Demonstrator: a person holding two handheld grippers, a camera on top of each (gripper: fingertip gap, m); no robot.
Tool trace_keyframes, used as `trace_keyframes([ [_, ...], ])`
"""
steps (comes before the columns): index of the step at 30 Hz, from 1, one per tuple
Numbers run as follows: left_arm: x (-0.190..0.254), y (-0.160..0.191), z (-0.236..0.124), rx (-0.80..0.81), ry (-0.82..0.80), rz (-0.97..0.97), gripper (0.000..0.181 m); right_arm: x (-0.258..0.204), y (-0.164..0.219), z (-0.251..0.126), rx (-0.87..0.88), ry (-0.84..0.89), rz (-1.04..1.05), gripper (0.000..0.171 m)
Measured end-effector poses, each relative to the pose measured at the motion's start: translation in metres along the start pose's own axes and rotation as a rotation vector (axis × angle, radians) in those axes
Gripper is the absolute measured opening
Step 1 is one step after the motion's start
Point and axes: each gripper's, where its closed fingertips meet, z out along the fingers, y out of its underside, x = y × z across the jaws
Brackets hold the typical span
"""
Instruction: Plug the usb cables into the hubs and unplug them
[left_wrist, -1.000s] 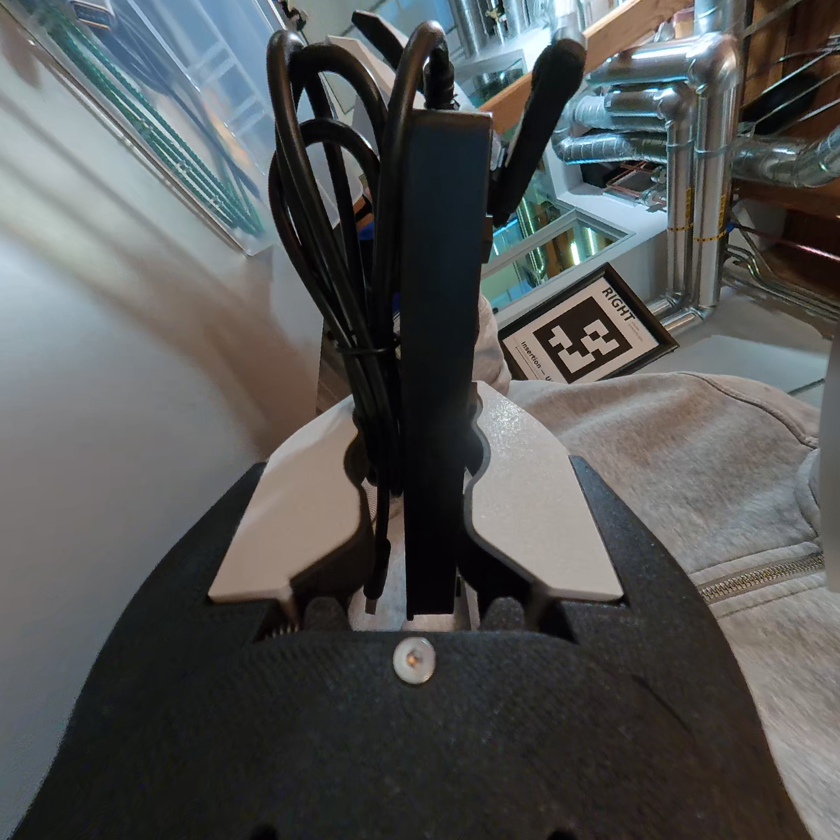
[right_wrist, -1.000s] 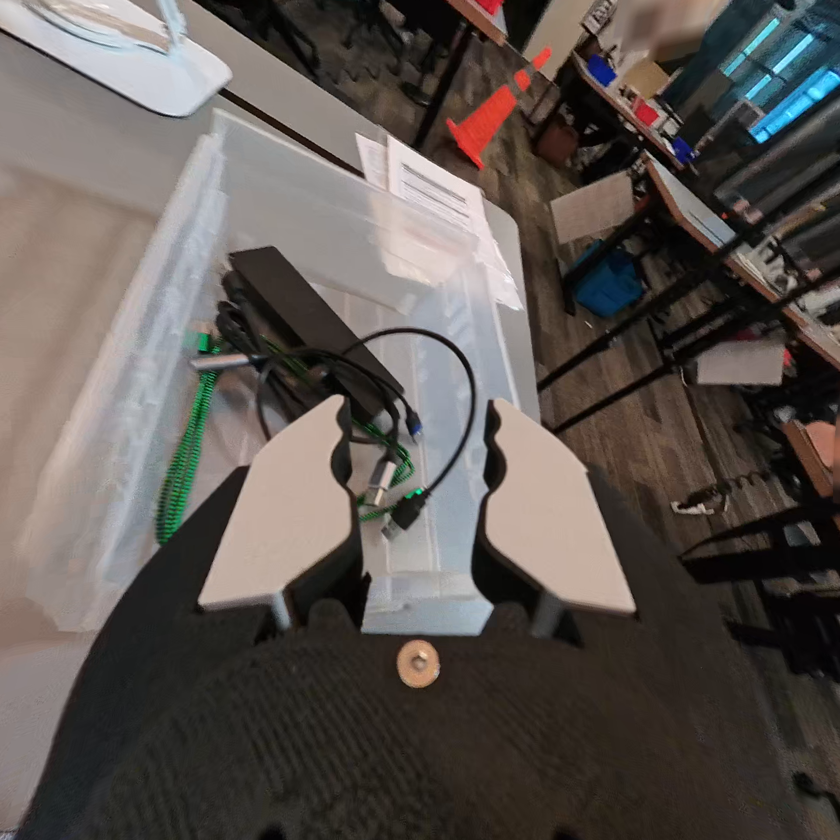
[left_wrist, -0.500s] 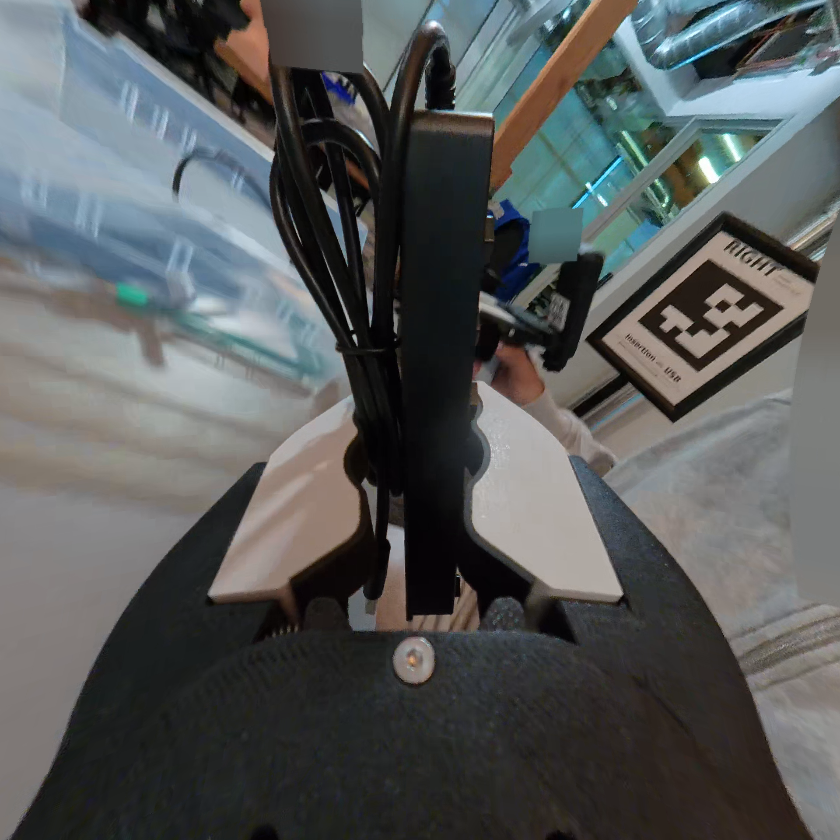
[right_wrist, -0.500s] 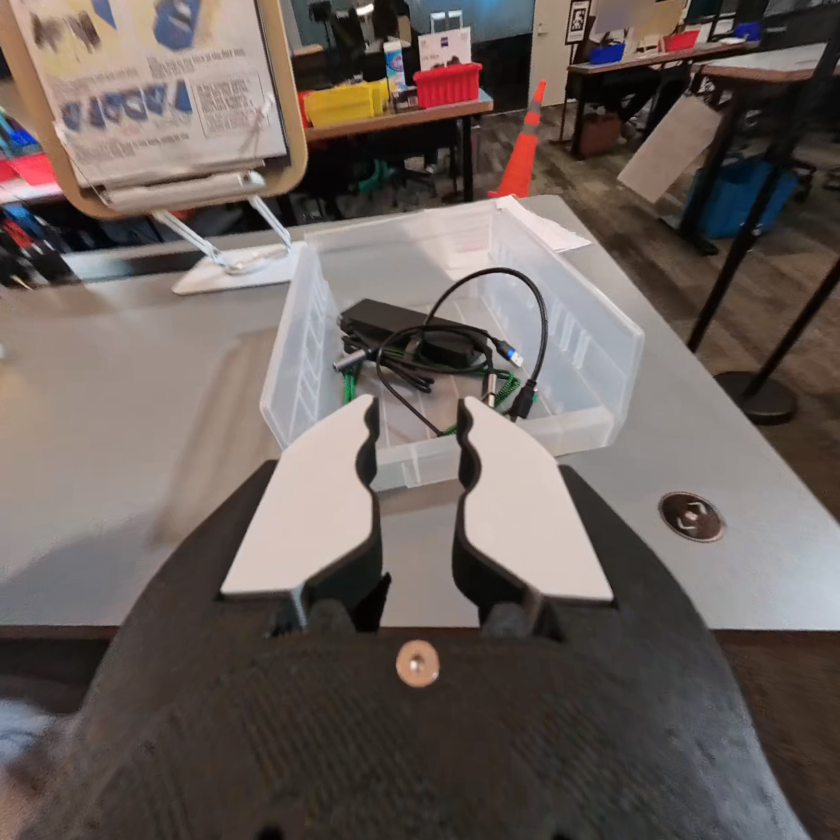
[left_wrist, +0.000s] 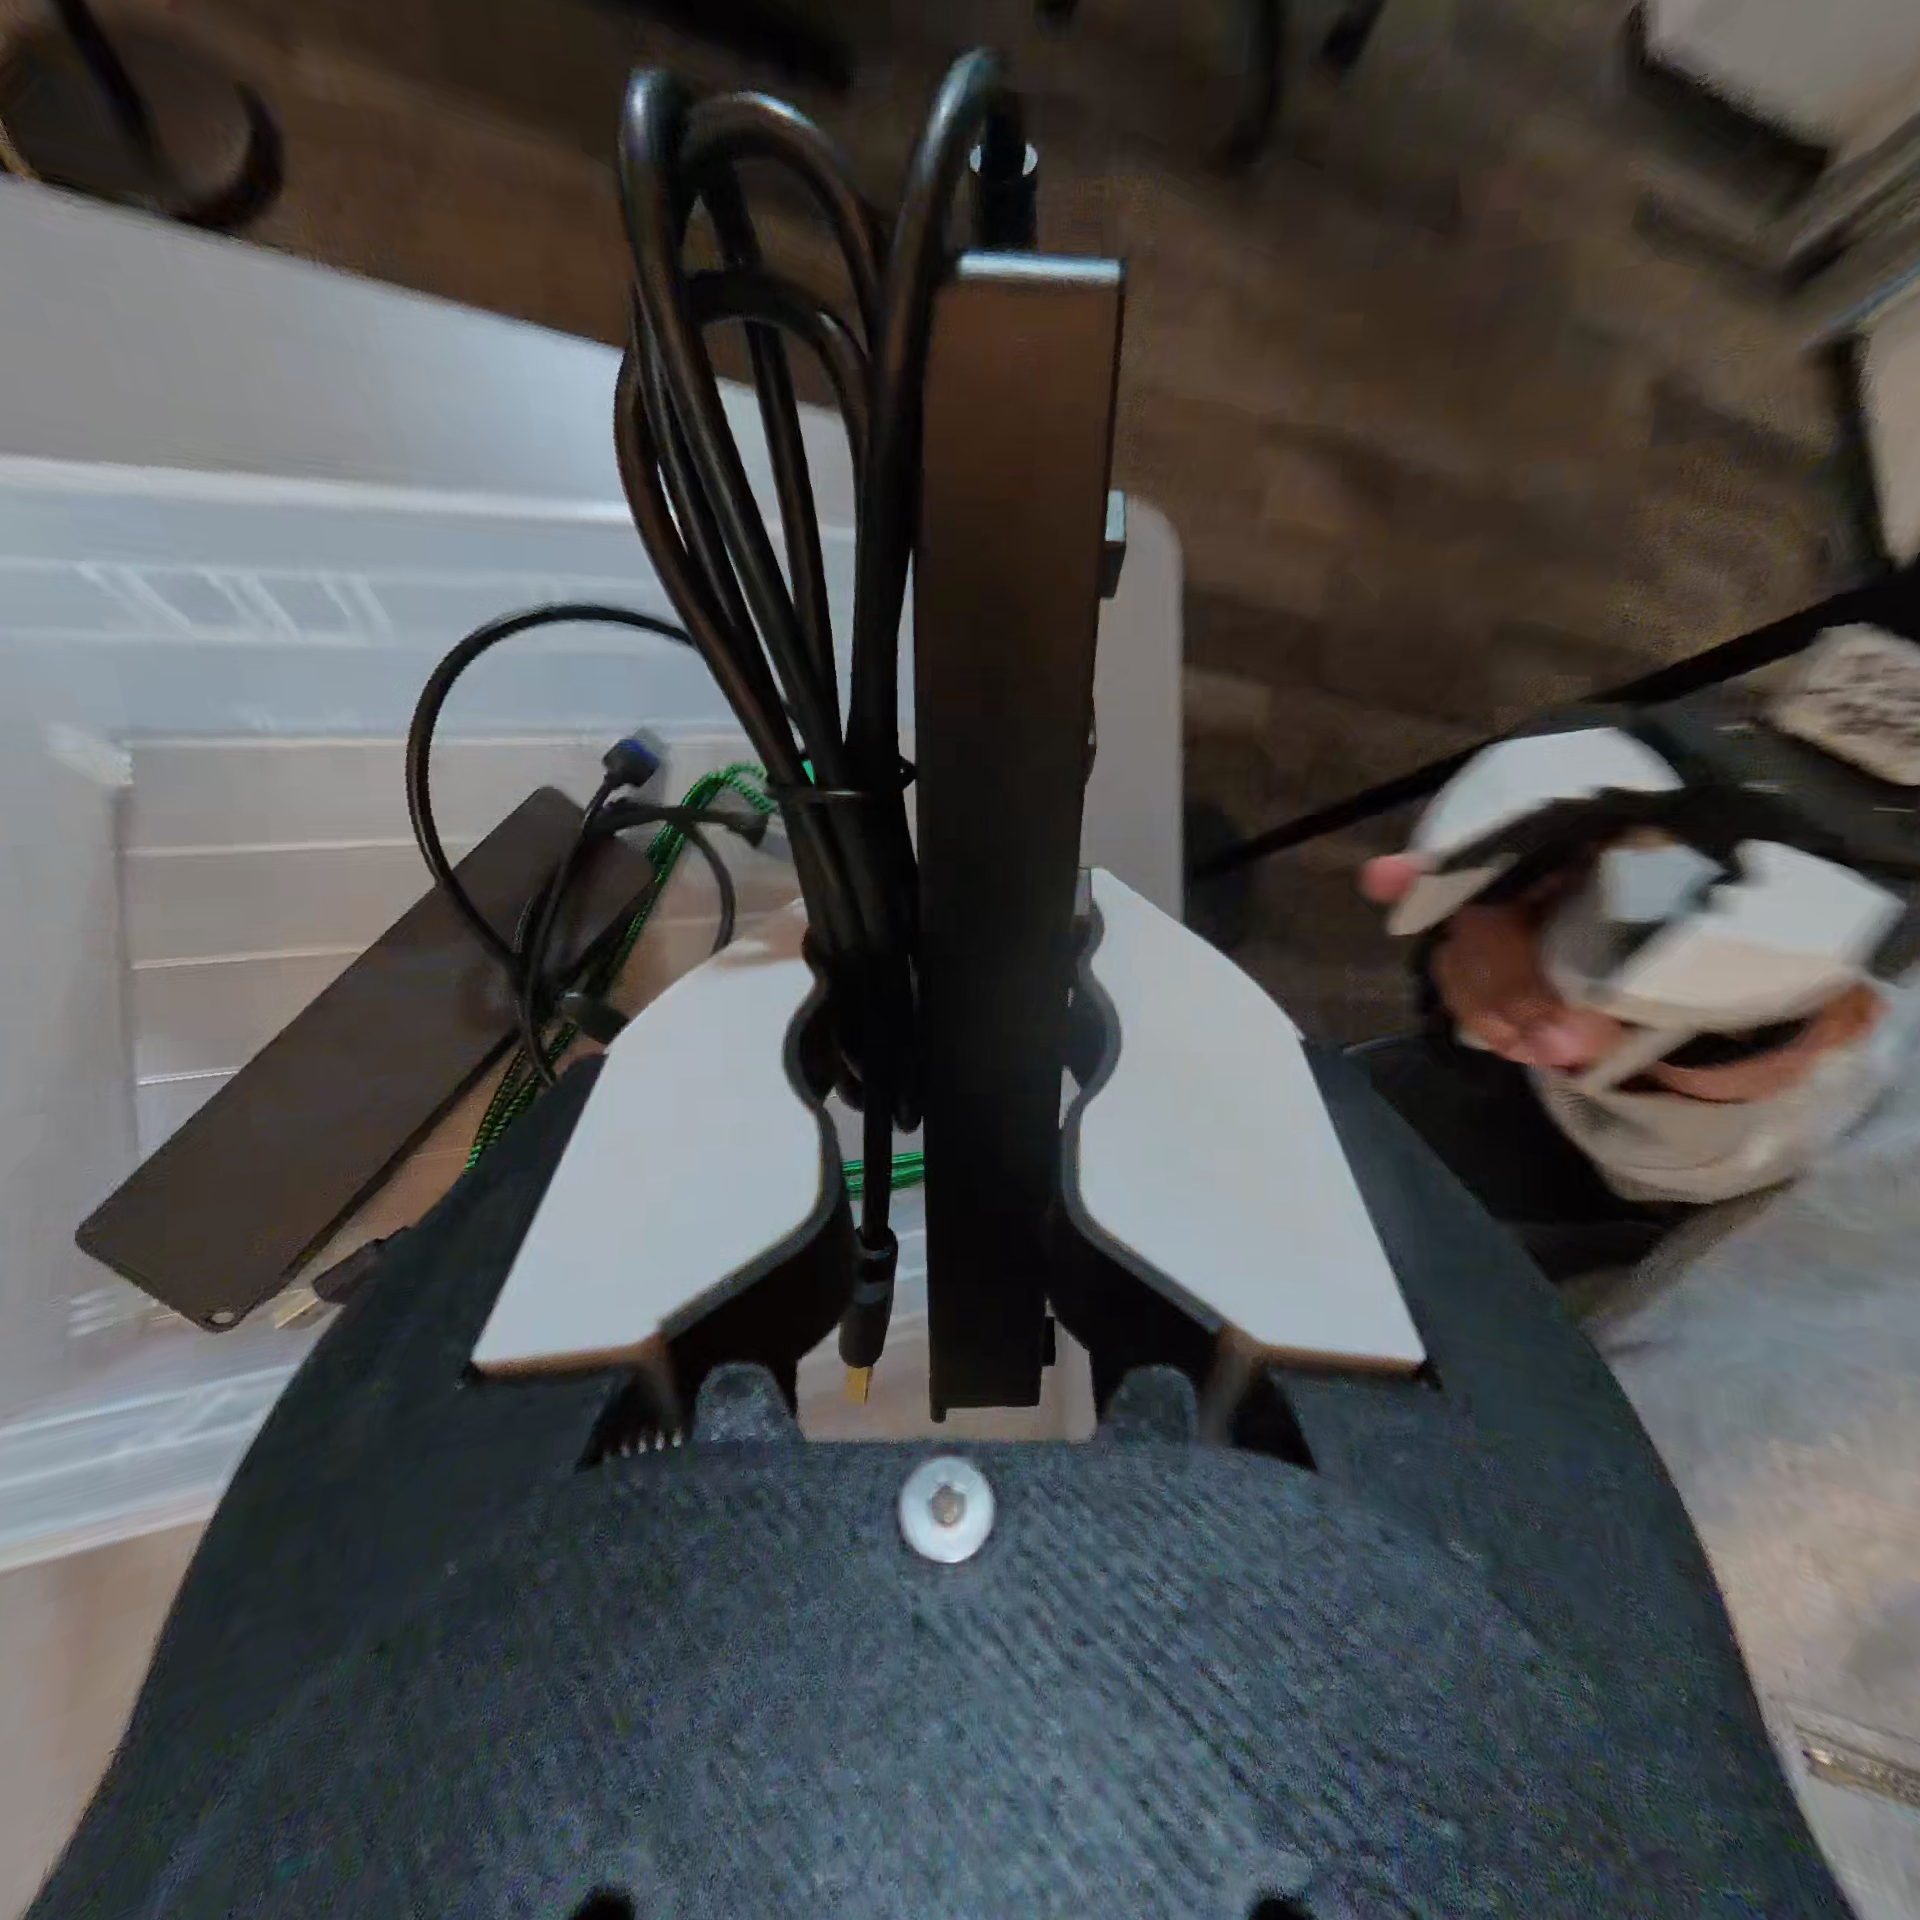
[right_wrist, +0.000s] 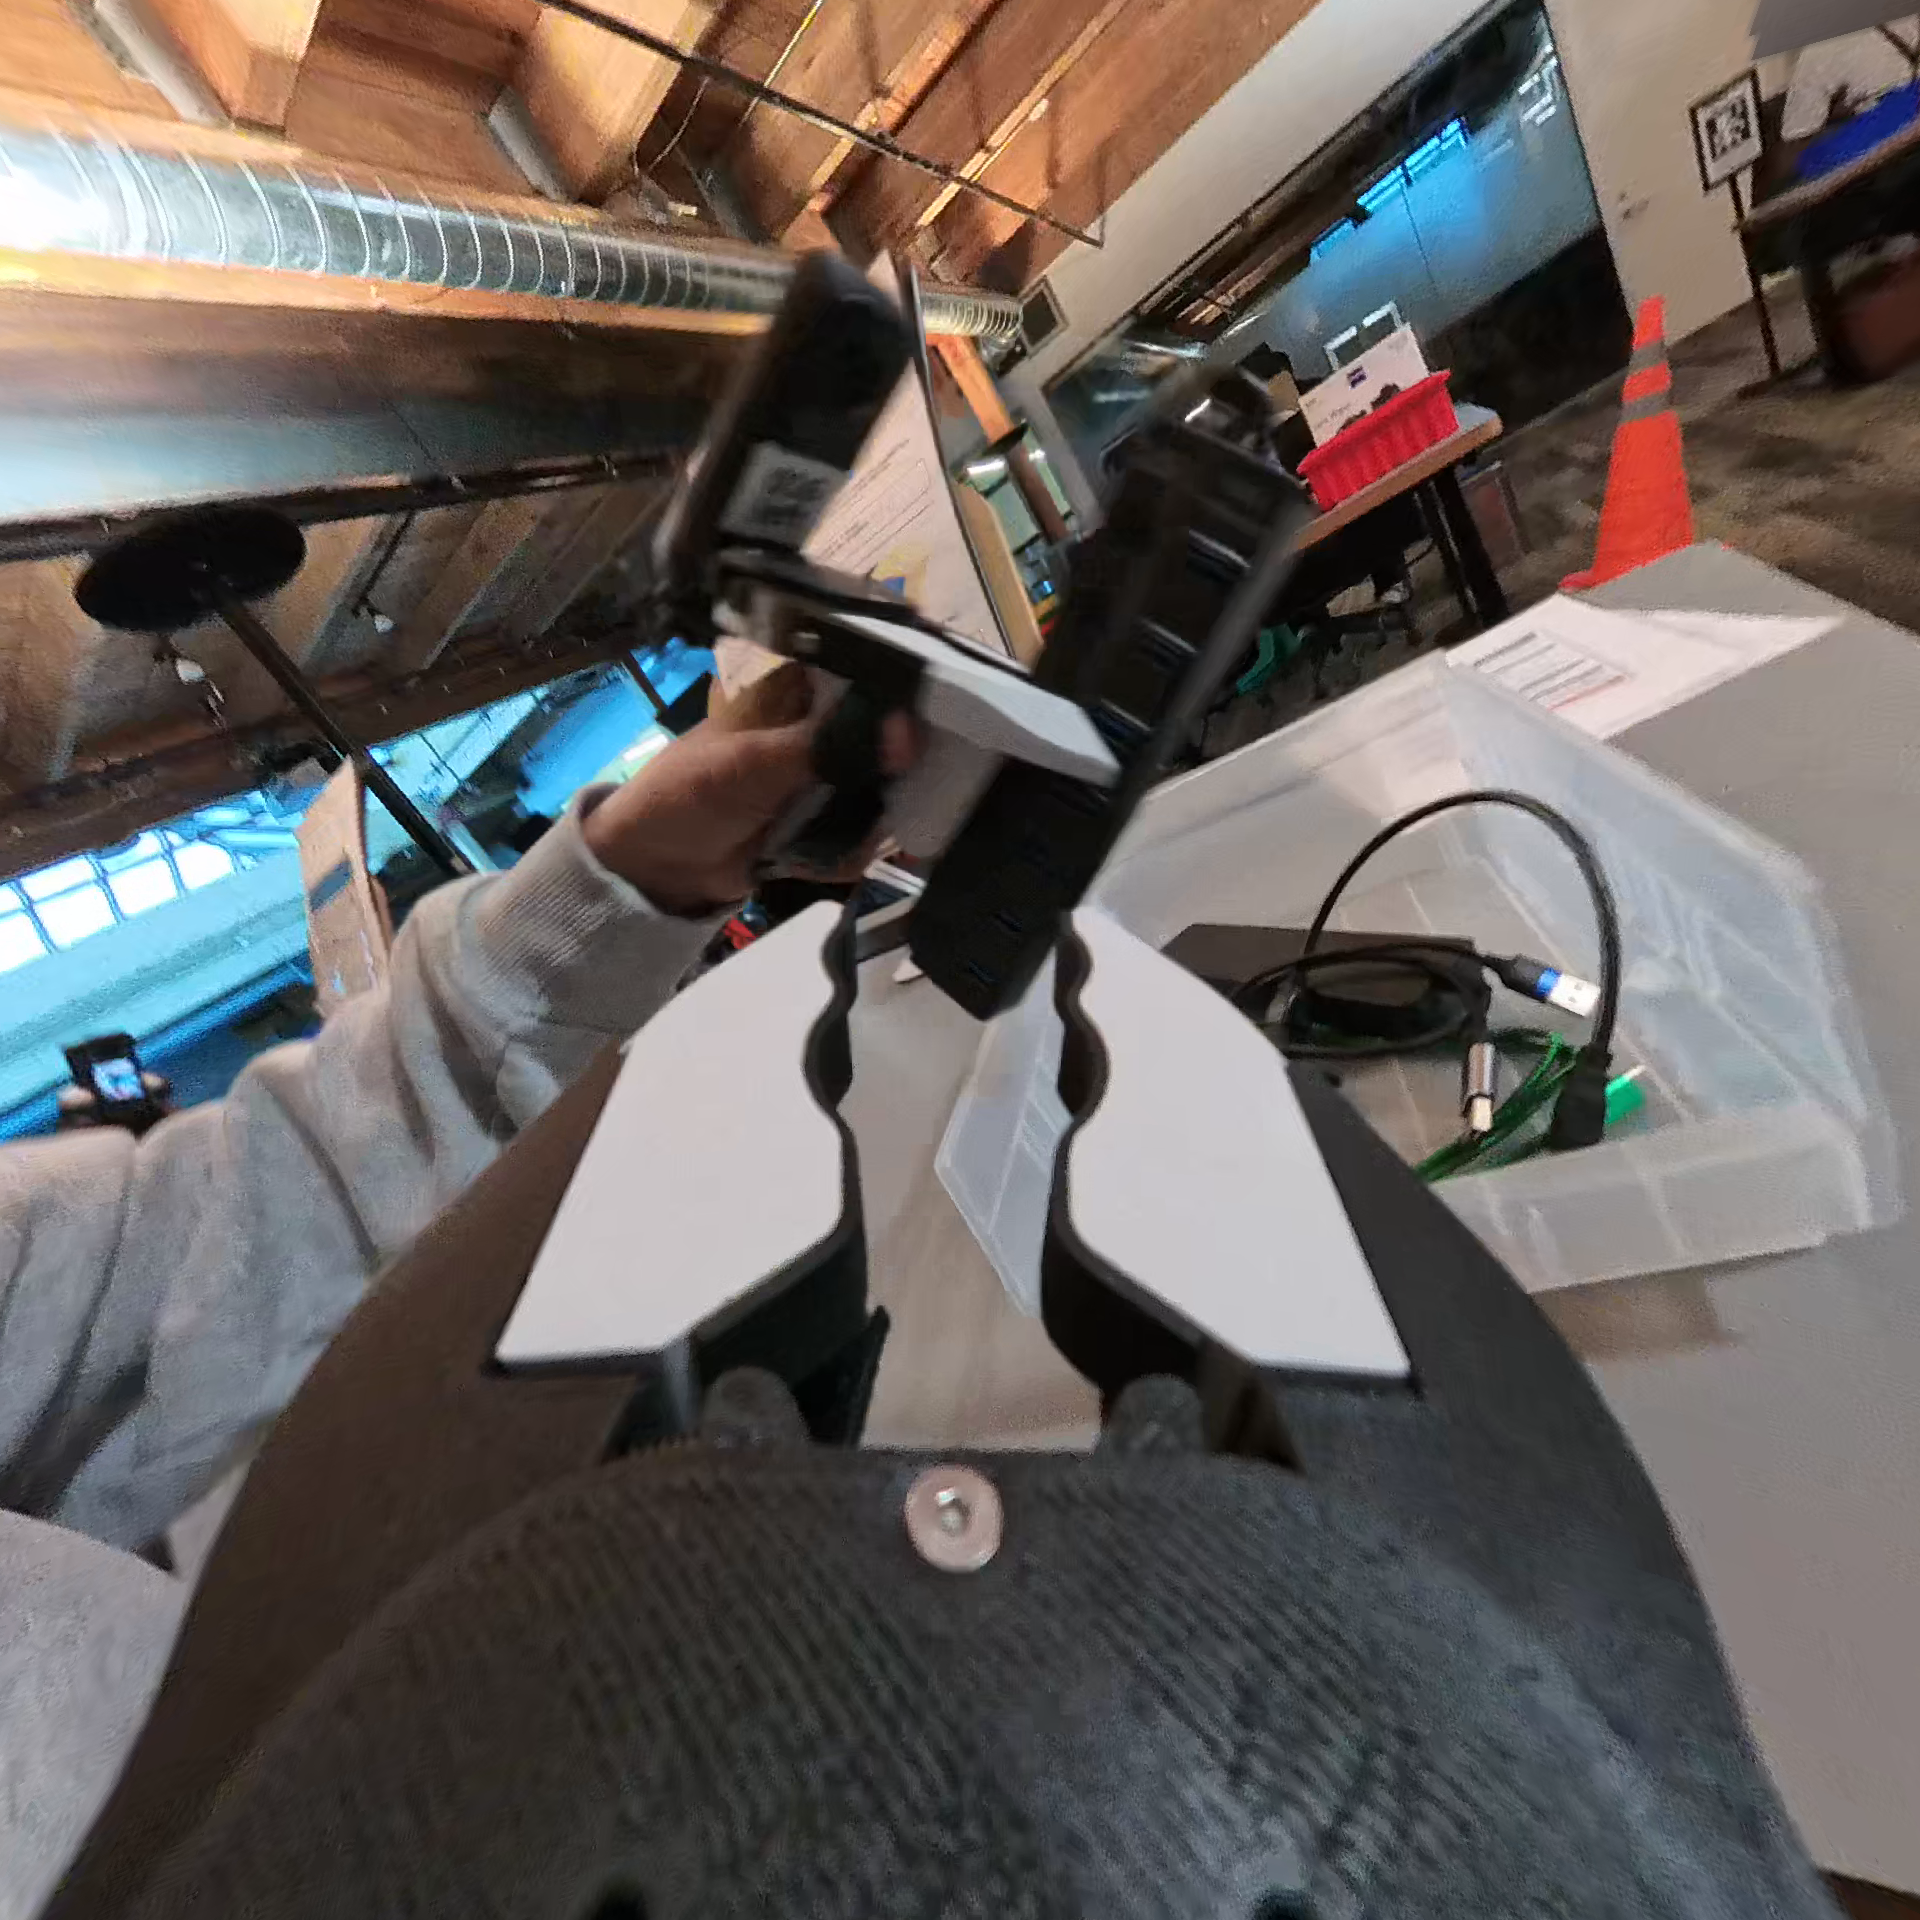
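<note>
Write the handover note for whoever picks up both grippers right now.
Left gripper: shut on a black hub and its bundled cable, held in the air.
Right gripper: open, empty, near the hub's lower end.
Clear bin on the table: second hub, green cable, black cable with a blue-tipped plug.
Done: one hub lifted.
Left: no plug seen in the held hub; all plugging and unplugging.

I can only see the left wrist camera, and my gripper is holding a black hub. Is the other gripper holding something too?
Observer: No. The right gripper is open and holds nothing.
Operator: Where are the holes on my hub?
Observer: The hub has a row of ports on the side facing the right camera.
Operator: Is anything on the table besides the box?
Observer: Yes, a printed sheet lies on the table just beyond the clear bin.
</note>
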Motion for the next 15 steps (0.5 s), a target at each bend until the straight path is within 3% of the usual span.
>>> trace_keyframes([
  [3, -0.012, 0.014, 0.03, -0.172, -0.006, -0.013, 0.044, -0.007, -0.009, -0.004, 0.01, 0.003, -0.082, 0.035],
  [8, -0.024, 0.049, 0.061, -0.411, -0.007, -0.029, 0.044, -0.018, -0.018, -0.011, 0.066, -0.054, -0.044, 0.035],
  [15, -0.02, 0.073, 0.088, -0.552, 0.109, -0.097, 0.045, -0.001, 0.0, -0.019, 0.007, 0.004, 0.004, 0.035],
])
